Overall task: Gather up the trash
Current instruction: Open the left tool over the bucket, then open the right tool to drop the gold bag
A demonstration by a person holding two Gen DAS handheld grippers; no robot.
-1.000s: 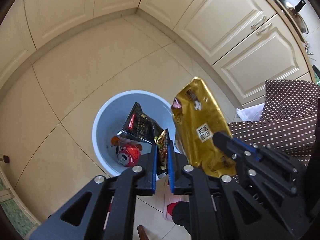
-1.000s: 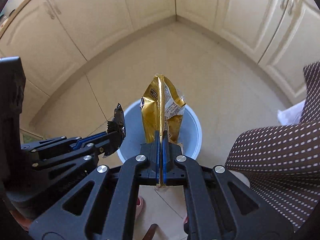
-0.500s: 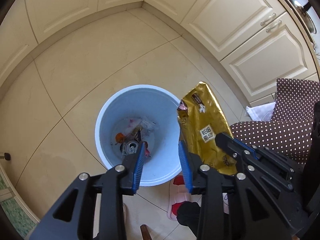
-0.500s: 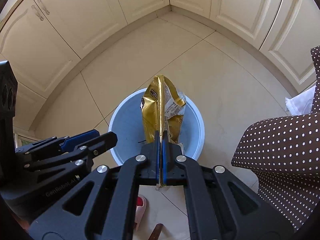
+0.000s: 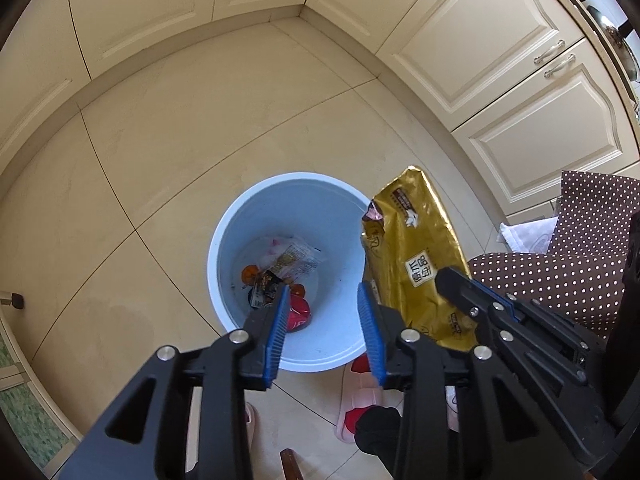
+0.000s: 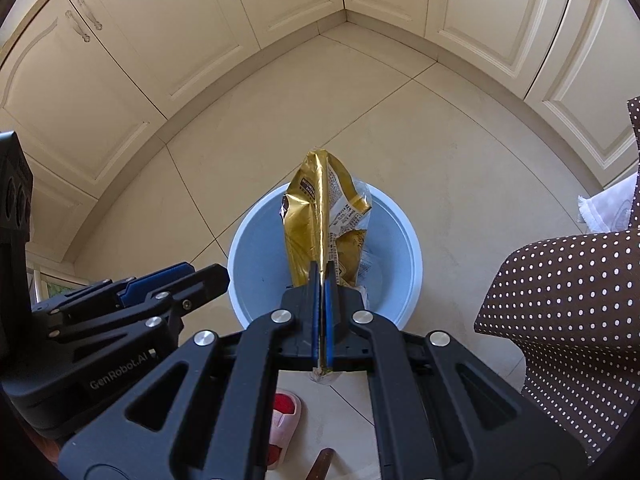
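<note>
A light blue trash bin [image 5: 224,240] stands on the tiled floor and holds several wrappers, a red can [image 5: 299,313] and the black snack wrapper [image 5: 265,285]. My left gripper [image 5: 323,292] is open and empty above the bin's near side. My right gripper [image 6: 322,270] is shut on a gold snack bag [image 6: 320,220] and holds it upright over the bin [image 6: 256,256]. The gold bag [image 5: 416,256] also shows in the left wrist view, just right of the bin's rim. The left gripper [image 6: 200,276] shows in the right wrist view, left of the bin.
Cream kitchen cabinets [image 5: 480,40] line the floor's far sides. A brown polka-dot cloth [image 5: 560,276] and a white cloth [image 5: 524,236] lie to the right. Pink and red slippers [image 5: 360,400] stand on the floor just near the bin.
My left gripper opened and let go of the black snack wrapper, which dropped into the bin. My right gripper kept the gold bag and moved a little farther over the bin.
</note>
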